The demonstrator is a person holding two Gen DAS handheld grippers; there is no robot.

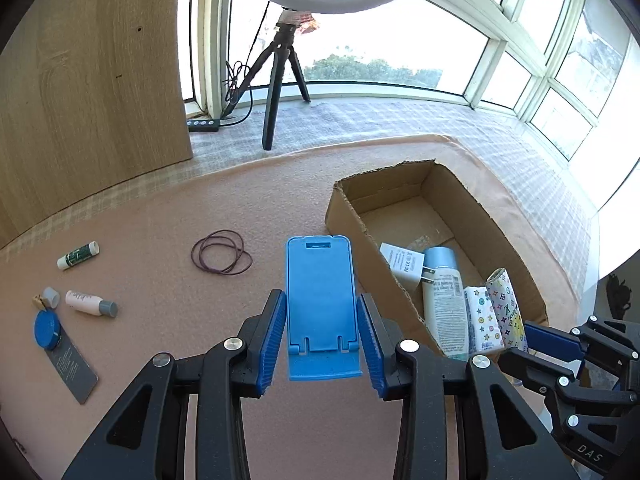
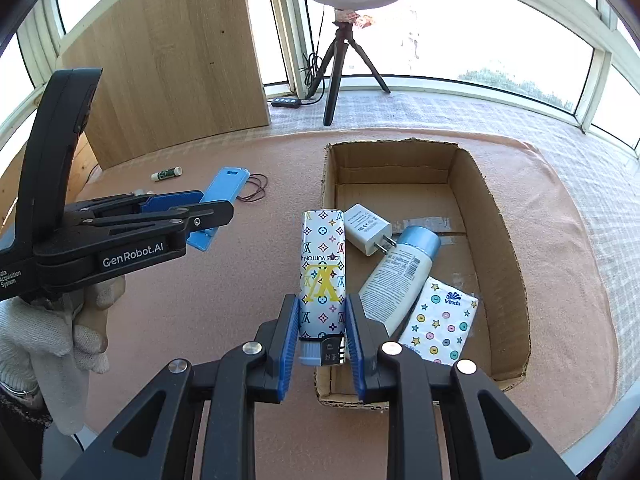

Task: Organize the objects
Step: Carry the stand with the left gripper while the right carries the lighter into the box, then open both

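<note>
Blue phone stand [image 1: 320,304] sits clamped between the blue pads of the left tool [image 1: 322,344], lifted clear of the pink-covered table [image 1: 180,208], its long back panel pointing away from the camera and its folded foot nearest the jaws. The right tool [image 2: 322,334] grips a patterned white tube-shaped case [image 2: 322,276] near its capped lower end, the case standing roughly upright above the near left corner of the open cardboard box [image 2: 516,280]. Inside the box lie a white plug adapter [image 2: 366,228], a white bottle with a light blue cap [image 2: 400,276] resting diagonally, and a tissue pack printed with stars and buttons [image 2: 438,322], just beside the bottle. On the table to the left of the box, well apart from it, lie a loop of dark rubber bands [image 1: 222,257], a small green-labelled stick [image 1: 78,255], a pale pink bottle with a grey cap [image 1: 91,303], a round blue lid [image 1: 47,330] on a dark card [image 1: 72,368], and a small grey-capped item too small to identify. A gloved hand [image 2: 52,344] holds the left tool's handle. A ring light on a black tripod [image 1: 280,80] stands by the window.
</note>
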